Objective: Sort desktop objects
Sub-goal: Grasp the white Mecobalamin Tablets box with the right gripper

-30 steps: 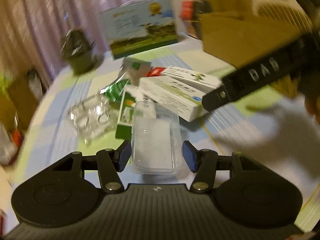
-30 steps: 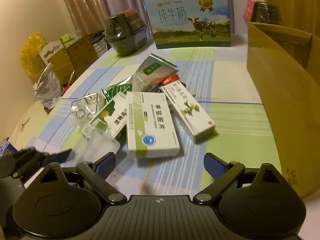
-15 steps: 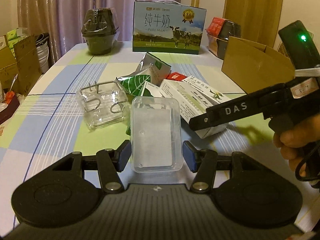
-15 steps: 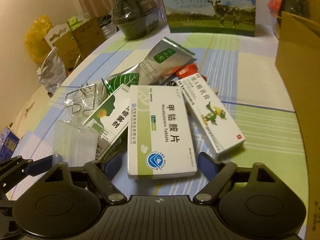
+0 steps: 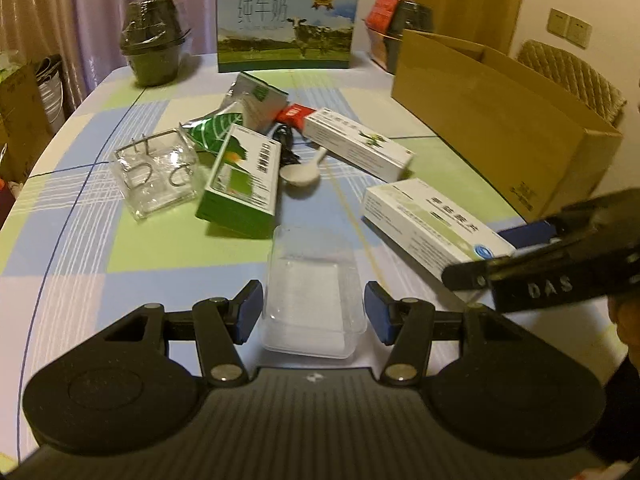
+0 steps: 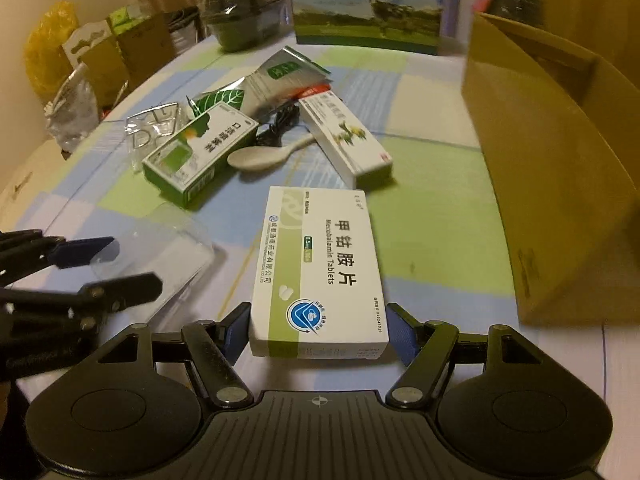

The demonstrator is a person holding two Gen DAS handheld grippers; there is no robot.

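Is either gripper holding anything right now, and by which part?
The left gripper grips the clear plastic tray by its long sides at the near end. The right gripper grips the Mecobalamin tablet box likewise, near its bottom end.

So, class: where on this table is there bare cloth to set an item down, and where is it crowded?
Free: the strip between the long white box and the cardboard box, and the left side near the table edge, in front of the clear glass holder. Crowded: the centre, where the green box, spoon and foil packets overlap.
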